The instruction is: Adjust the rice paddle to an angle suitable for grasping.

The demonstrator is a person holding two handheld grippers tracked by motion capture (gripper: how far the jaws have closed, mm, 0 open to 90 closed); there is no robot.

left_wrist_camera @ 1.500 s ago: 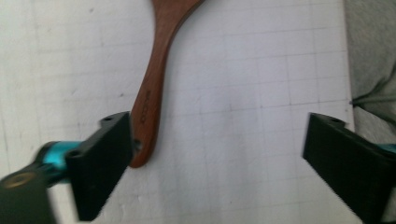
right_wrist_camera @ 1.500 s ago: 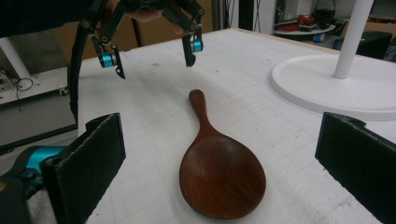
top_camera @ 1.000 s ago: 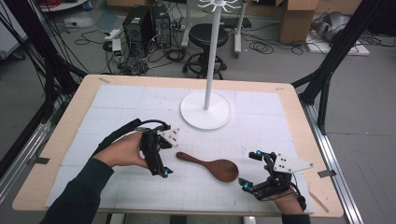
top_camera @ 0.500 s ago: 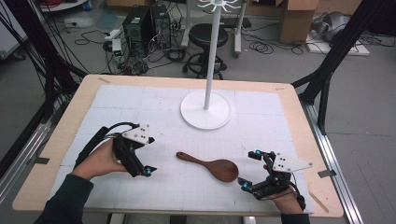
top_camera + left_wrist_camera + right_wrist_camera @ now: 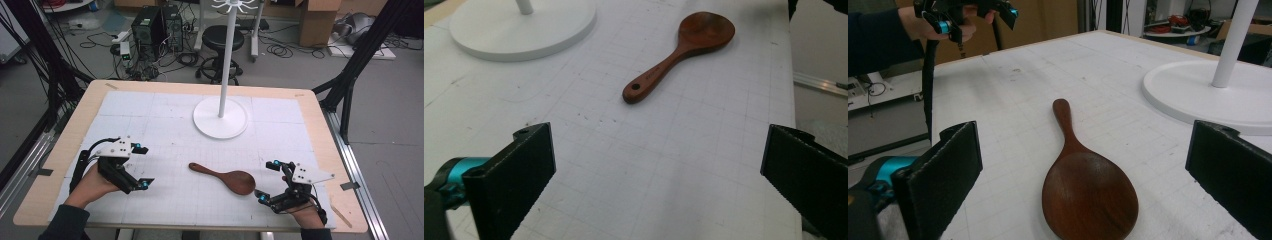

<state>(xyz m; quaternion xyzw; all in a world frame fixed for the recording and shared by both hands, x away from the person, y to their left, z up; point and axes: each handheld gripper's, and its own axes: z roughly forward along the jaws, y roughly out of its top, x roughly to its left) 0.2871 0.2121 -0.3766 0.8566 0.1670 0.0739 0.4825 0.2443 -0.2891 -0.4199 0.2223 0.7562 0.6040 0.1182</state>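
Wide worktop (image 5: 165, 107) under a white gridded mat, bare of any container; nothing here holding anything. Far of centre, a white stand (image 5: 220, 118) with a round base and upright pole. Near and left, left gripper (image 5: 142, 166) held well apart from the rest, jaws spread wide, nothing between them. Near and right, right gripper (image 5: 267, 179) with jaws likewise wide apart, just beside the bowl end. Between the two, wooden spoon (image 5: 226, 176) lying flat on the mat, bowl to the right, handle pointing left and slightly far, a small hole at the handle tip.

Likely step: picking up the spoon with the right gripper. Best to go for the slim neck rather than the broad bowl, to straddle it squarely with jaws low to the mat, then to close gently.
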